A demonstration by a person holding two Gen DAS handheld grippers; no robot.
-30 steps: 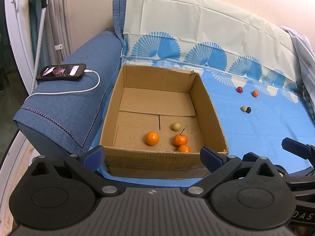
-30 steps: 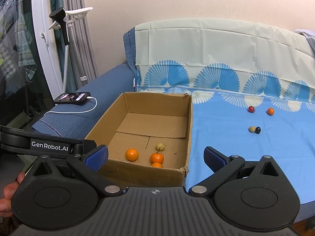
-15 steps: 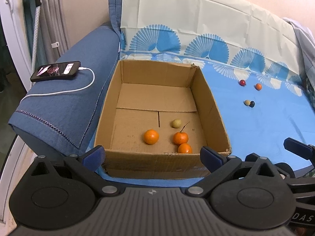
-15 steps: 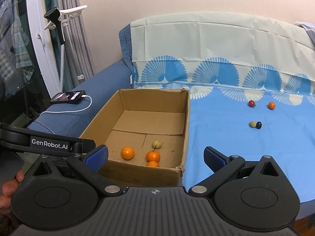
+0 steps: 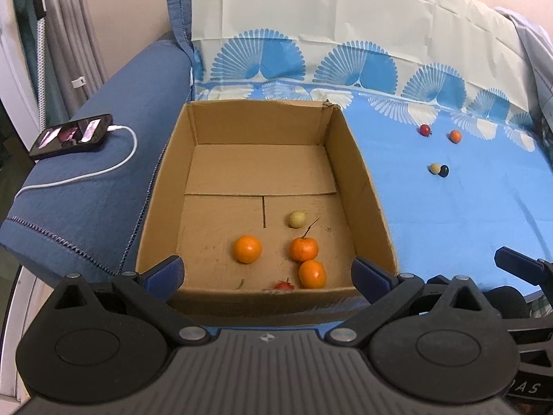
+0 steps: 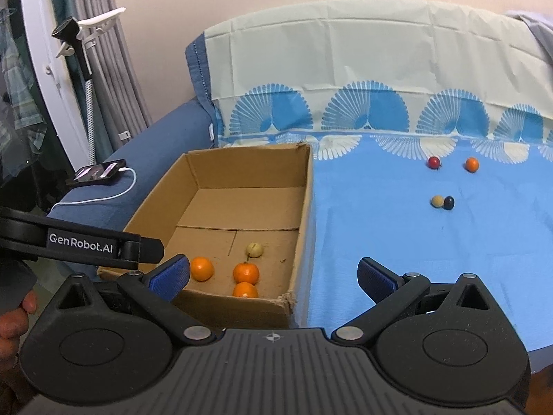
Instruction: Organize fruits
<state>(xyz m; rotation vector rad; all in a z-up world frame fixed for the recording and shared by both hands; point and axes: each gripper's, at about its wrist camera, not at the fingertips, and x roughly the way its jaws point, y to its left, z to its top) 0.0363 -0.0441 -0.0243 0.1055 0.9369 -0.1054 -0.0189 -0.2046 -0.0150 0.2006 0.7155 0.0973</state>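
Note:
An open cardboard box (image 5: 359, 186) (image 6: 304, 207) sits on the blue sheet. Inside lie three oranges (image 5: 247, 249) (image 6: 246, 272), a pale yellow fruit (image 5: 297, 219) (image 6: 254, 249) and a small red fruit (image 5: 283, 285) against the near wall. Out on the sheet to the right lie a red fruit (image 5: 425, 129) (image 6: 433, 162), a small orange (image 5: 455, 136) (image 6: 471, 164), a beige fruit (image 5: 434, 168) (image 6: 437, 201) and a dark one (image 5: 444, 171) (image 6: 449, 202) touching it. My left gripper (image 5: 268, 271) hangs open over the box's near edge. My right gripper (image 6: 274, 273) stands open at the box's near right corner, holding nothing.
A phone (image 5: 71, 135) (image 6: 97, 172) on a white cable rests on the blue sofa arm (image 5: 103, 173) left of the box. The sofa back, draped in cream and blue cloth (image 6: 363, 69), rises behind. A hand (image 6: 13, 318) shows at lower left.
Both grippers have moved forward and a little higher toward the box, so I see deeper into it; the small red fruit by the near wall has come into view. Jaws stay open.

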